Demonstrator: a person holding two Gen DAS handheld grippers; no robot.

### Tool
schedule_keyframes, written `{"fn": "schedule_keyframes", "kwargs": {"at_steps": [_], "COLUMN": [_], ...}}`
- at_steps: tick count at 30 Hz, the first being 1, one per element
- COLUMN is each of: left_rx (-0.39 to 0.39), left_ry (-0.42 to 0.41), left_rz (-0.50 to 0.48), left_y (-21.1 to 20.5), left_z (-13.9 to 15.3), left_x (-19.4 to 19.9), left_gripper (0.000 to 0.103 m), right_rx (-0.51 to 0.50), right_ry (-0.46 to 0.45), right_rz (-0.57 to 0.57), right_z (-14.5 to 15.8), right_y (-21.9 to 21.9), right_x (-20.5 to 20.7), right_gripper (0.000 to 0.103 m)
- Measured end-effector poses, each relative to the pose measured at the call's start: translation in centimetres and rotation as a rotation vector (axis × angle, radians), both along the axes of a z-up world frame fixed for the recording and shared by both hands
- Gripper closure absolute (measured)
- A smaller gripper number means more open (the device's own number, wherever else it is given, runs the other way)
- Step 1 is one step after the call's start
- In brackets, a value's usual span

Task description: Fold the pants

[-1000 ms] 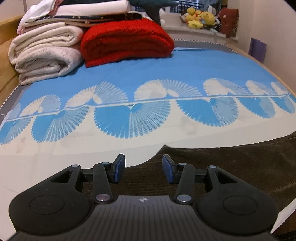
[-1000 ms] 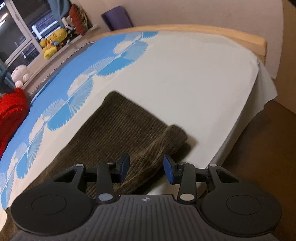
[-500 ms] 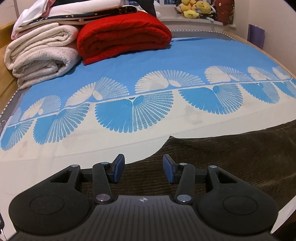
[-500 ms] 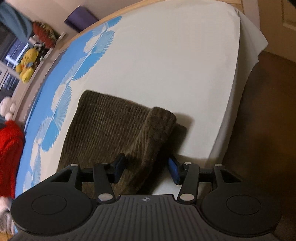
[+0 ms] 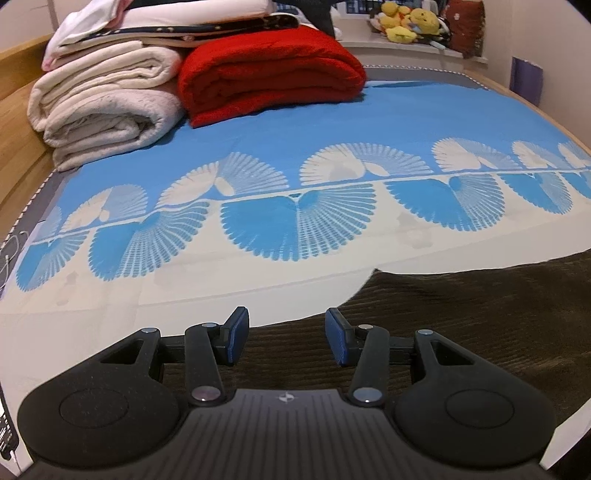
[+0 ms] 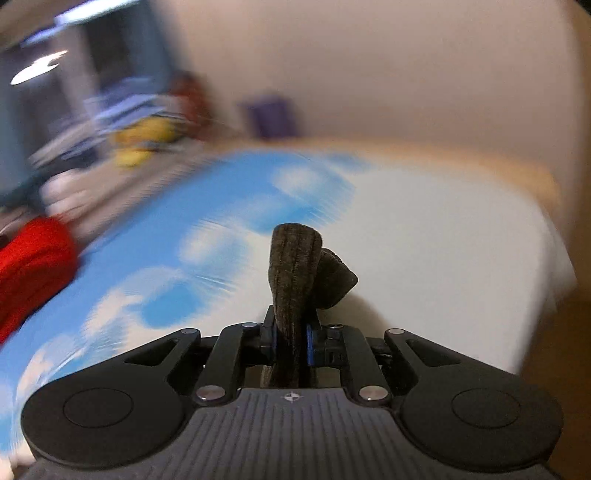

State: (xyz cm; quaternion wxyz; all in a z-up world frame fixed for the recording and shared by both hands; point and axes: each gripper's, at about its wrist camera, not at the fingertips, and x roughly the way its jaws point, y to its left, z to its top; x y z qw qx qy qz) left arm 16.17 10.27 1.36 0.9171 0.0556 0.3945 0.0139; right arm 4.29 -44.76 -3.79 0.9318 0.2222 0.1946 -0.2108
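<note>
Dark brown corduroy pants (image 5: 461,314) lie flat on the bed's near white strip, reaching away to the right. My left gripper (image 5: 286,321) hovers open just over their left end, its blue pads apart with nothing pinched. In the blurred right wrist view, my right gripper (image 6: 291,332) is closing its jaws on a bunched fold of the pants (image 6: 295,258). The pads press the cloth from both sides, and the fold sticks up past the fingertips, lifted off the sheet.
The blue and white fan-patterned sheet (image 5: 295,155) covers the bed. A folded red blanket (image 5: 269,70) and cream blankets (image 5: 107,110) are stacked at the far left. Plush toys (image 5: 410,22) sit on the sill. The bed's right edge (image 6: 546,258) drops to brown floor.
The right gripper closed on the pants' end and rose with it, swinging toward the bed's far side. The left gripper shifted slightly left along the pants, still open.
</note>
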Motion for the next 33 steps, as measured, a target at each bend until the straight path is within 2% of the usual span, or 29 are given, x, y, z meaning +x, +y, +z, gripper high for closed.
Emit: {"fn": "schedule_keyframes", "kwargs": {"at_steps": [3,5,9,10,12,13,14,15,16,17,19,21,22,24,26,28,30,31,32,33], "left_rx": [-0.001,0.001,-0.006,-0.009,-0.016,-0.017,-0.015,-0.012,-0.011,-0.011,-0.010,-0.006,-0.007,-0.009,-0.002,0.003,0.006,0.007,0.007,0.008], "left_ry": [0.007,0.010,0.019,0.022,0.032,0.038,0.045,0.051,0.053,0.053,0.050,0.051,0.051,0.053,0.055,0.058,0.062,0.063,0.063,0.063], "left_rz": [0.026,0.043,0.080,0.088,0.102,0.105,0.108,0.109,0.108,0.106,0.101,0.104,0.106,0.108,0.104,0.102,0.103,0.105,0.107,0.108], "left_y": [1.4,2.2,4.0,4.4,5.0,5.2,5.4,5.6,5.7,5.8,6.0,6.1,6.2,6.1,6.0,5.9,6.1,6.2,6.4,6.5], "left_z": [-0.2,-0.3,-0.4,-0.4,-0.5,-0.6,-0.8,-0.9,-1.0,-1.0,-1.1,-1.1,-1.2,-1.2,-1.2,-1.3,-1.4,-1.5,-1.5,-1.5], "left_x": [-0.2,-0.3,-0.6,-0.7,-0.7,-0.8,-0.8,-0.8,-0.9,-1.0,-1.1,-1.2,-1.2,-1.1,-1.1,-1.2,-1.3,-1.4,-1.5,-1.6], "left_gripper": [0.052,0.052,0.052,0.052,0.052,0.052,0.052,0.052,0.052,0.052,0.052,0.052,0.052,0.052,0.052,0.052,0.052,0.052,0.052,0.052], "right_rx": [-0.250,-0.376,-0.532,-0.556,-0.563,-0.530,-0.470,-0.429,-0.443,-0.495,-0.550,-0.517,-0.504,-0.492,-0.444,-0.410,-0.429,-0.442,-0.453,-0.456], "right_ry": [-0.122,-0.184,-0.252,-0.245,-0.156,-0.051,0.070,0.165,0.229,0.218,0.114,0.050,0.034,0.069,0.152,0.214,0.243,0.245,0.238,0.216], "right_rz": [0.231,0.393,0.685,0.768,0.983,1.142,1.297,1.402,1.477,1.508,1.535,1.479,1.405,1.282,1.212,1.208,1.220,1.230,1.241,1.263], "right_z": [3.6,4.4,3.0,1.8,-1.0,-2.9,-4.8,-6.1,-7.2,-7.2,-6.0,-4.6,-4.1,-4.1,-5.1,-6.3,-7.4,-7.6,-7.7,-7.3], "right_y": [10.1,17.0,28.8,31.7,36.3,38.1,39.4,40.3,41.1,41.5,41.2,40.0,39.3,38.3,37.7,37.8,38.5,38.6,39.1,39.7], "right_x": [0.5,0.3,-0.9,-1.2,-1.5,-1.4,-1.2,-1.4,-2.2,-3.1,-4.4,-3.9,-3.2,-0.9,1.4,2.8,3.5,3.7,3.5,3.2], "right_gripper": [0.089,0.089,0.088,0.083,0.069,0.066,0.066,0.066,0.066,0.066,0.063,0.054,0.051,0.051,0.050,0.051,0.051,0.059,0.088,0.092]}}
